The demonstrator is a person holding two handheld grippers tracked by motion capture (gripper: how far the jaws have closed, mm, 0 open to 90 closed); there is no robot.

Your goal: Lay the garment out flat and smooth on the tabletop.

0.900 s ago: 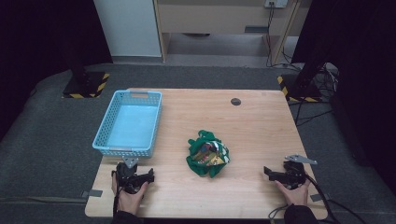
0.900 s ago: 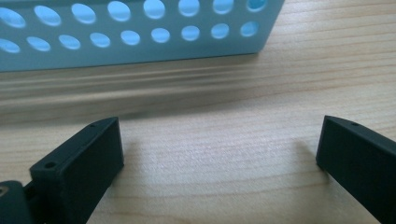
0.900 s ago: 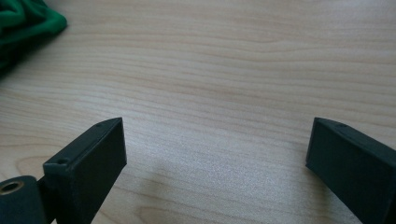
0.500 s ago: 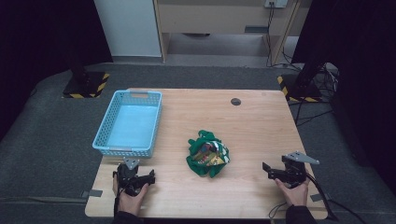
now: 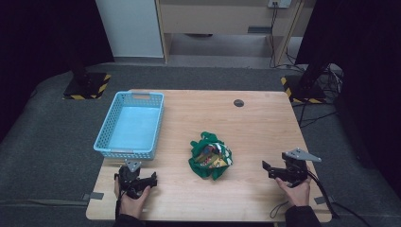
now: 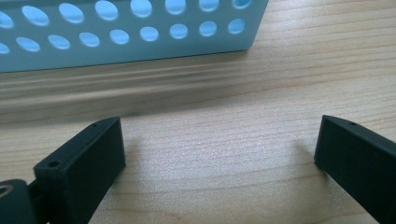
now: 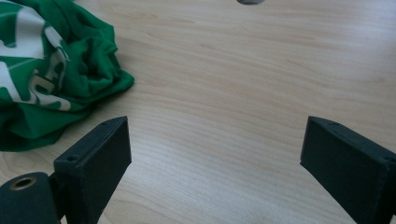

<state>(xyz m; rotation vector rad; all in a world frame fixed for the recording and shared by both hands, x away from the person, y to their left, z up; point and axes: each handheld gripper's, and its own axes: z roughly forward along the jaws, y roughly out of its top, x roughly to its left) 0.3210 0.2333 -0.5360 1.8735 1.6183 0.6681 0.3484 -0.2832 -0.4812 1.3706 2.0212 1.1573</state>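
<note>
Crumpled green cloth [image 5: 210,156]; perforated plastic basket [image 5: 130,124]

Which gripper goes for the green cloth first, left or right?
Probably right. The right gripper points its open jaws toward the green cloth; the left gripper sits low beside the blue basket.

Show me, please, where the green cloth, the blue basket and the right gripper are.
green cloth [image 5: 210,157], high view, middle of the bundle.
blue basket [image 5: 110,152], high view, near wall.
right gripper [image 5: 265,170], high view, between its fingertips.
</note>
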